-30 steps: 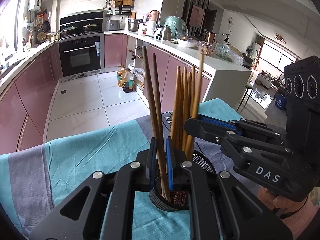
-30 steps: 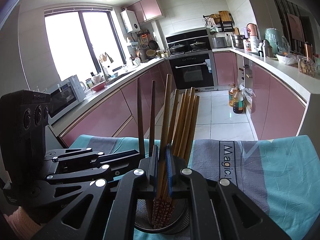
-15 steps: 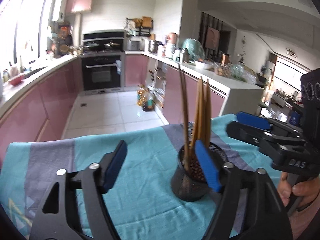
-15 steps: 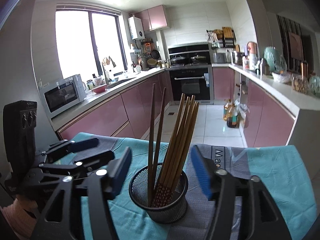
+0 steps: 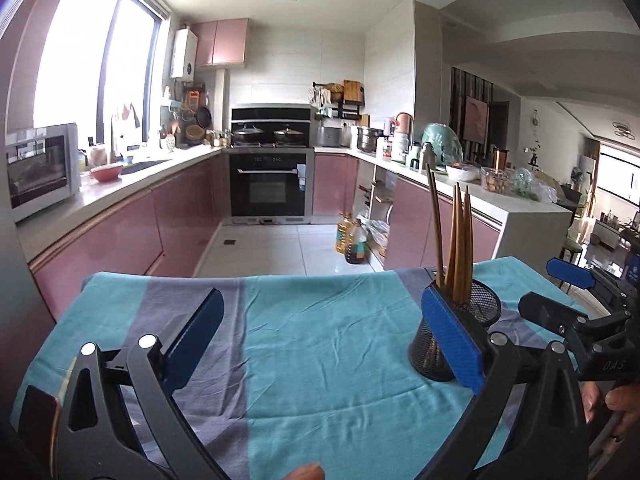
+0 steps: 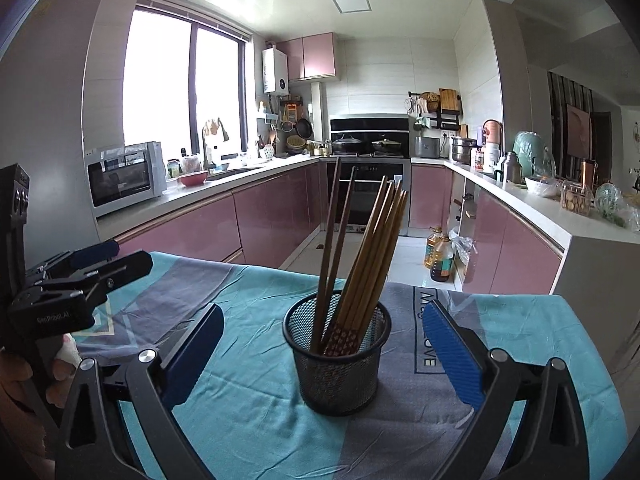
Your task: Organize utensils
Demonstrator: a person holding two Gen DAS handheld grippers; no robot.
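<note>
A black mesh cup [image 6: 337,356] stands on the teal and grey cloth [image 6: 248,400], holding several wooden chopsticks [image 6: 372,248] and two darker ones [image 6: 330,240], all upright and leaning. My right gripper [image 6: 320,348] is open and empty, its blue pads either side of the cup and nearer the camera. My left gripper [image 5: 320,340] is open and empty; the cup [image 5: 456,336] stands behind its right pad [image 5: 452,340], with chopsticks [image 5: 458,248] sticking up. The right gripper also shows at the right edge of the left wrist view [image 5: 568,292], and the left gripper at the left edge of the right wrist view [image 6: 80,272].
The cloth covers a table [image 5: 320,380] whose far edge faces a kitchen floor. Pink cabinets [image 6: 260,216], an oven [image 5: 271,184], a microwave [image 6: 124,178] and oil bottles [image 6: 438,258] stand beyond the table.
Both grippers were shut on chopsticks in the cup one second ago. Both have opened, let go and pulled back and up; the chopsticks stay in the cup.
</note>
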